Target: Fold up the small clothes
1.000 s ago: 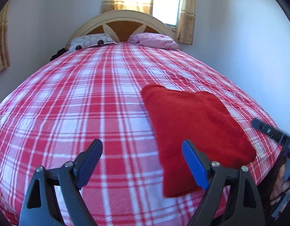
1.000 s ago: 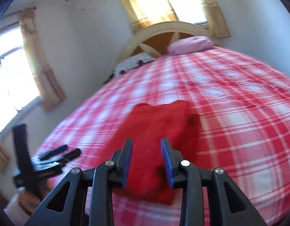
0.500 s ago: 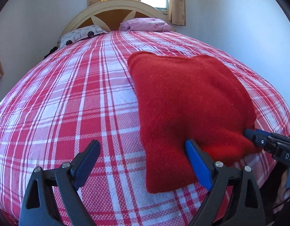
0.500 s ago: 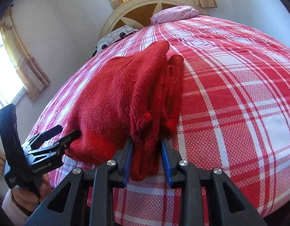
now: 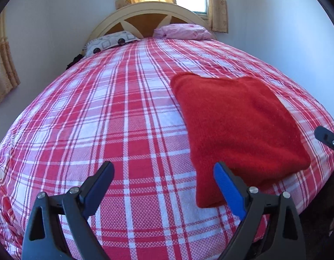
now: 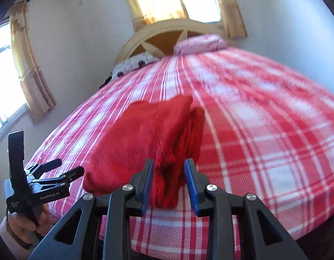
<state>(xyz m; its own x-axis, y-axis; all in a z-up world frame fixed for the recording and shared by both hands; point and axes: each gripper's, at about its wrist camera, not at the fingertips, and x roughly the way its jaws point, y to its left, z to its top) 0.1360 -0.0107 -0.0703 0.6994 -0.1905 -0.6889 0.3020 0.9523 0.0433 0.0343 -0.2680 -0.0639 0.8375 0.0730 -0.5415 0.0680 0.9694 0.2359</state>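
Observation:
A red knitted garment (image 5: 238, 134), folded into a thick rectangle, lies on the red-and-white plaid bedspread (image 5: 123, 130) near the bed's front right corner. My left gripper (image 5: 163, 171) is open wide over bare bedspread, just left of the garment's near corner, with nothing between its fingers. In the right wrist view the garment (image 6: 140, 143) shows its stacked folded edges. My right gripper (image 6: 169, 169) is at its near end with the jaws opening. The cloth's end sits between them, and a gap shows at the right pad. The left gripper (image 6: 52, 173) hangs at the garment's left, held by a hand (image 6: 21, 223).
Two pillows, a patterned one (image 5: 110, 43) and a pink one (image 5: 184, 31), lie against the cream headboard (image 5: 149, 15). A curtained window is above it and walls are on both sides. The bed's front edge (image 6: 188, 244) drops off just under the right gripper.
Half a second ago both grippers were close in, the right one pinching the garment's near fold. Both have since drawn back, and the right jaws have widened off the cloth. The garment stays flat.

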